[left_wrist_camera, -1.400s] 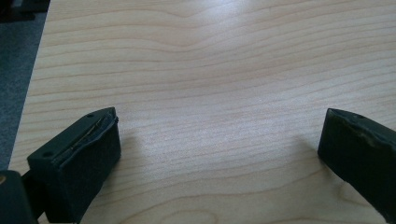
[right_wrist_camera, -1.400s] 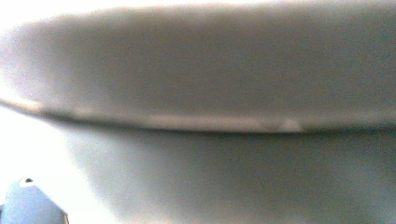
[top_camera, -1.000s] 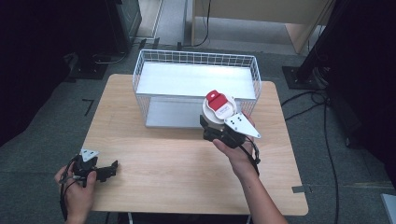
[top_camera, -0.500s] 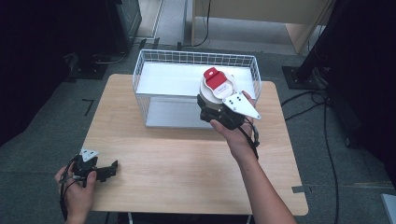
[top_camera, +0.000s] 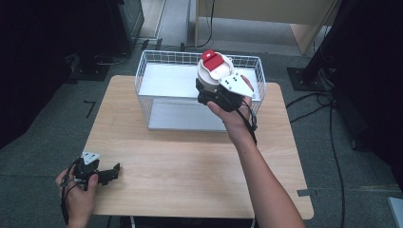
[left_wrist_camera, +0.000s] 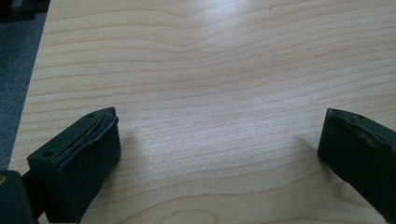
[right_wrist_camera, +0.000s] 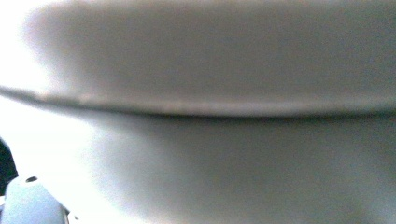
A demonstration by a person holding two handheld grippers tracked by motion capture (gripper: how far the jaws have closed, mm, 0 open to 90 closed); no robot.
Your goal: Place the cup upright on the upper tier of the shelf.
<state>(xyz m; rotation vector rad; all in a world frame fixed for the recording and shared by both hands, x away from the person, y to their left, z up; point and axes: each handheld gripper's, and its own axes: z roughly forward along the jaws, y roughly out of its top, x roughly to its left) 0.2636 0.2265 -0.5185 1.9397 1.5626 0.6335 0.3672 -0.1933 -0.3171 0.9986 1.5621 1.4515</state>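
Observation:
A white round container (top_camera: 212,75) with a red lid (top_camera: 210,59) is held up above the white wire basket (top_camera: 157,61), with my right gripper (top_camera: 214,90) shut on it. Its pale blurred wall (right_wrist_camera: 196,116) presses close against the right gripper view's camera. My left gripper (top_camera: 110,174) rests low at the table's front left corner, open, with bare wood between its jaws. In the left gripper view the two black fingers (left_wrist_camera: 79,154) stand wide apart over the wooden tabletop (left_wrist_camera: 210,93).
The wire basket stands at the back middle of the wooden table (top_camera: 190,171). Dark equipment stands (top_camera: 323,71) and cables (top_camera: 332,142) lie on the grey floor to the right. A wooden cabinet (top_camera: 266,14) is behind the table.
My right gripper has lifted the white container up and away from me, from in front of the basket to above it. The left gripper has stayed put.

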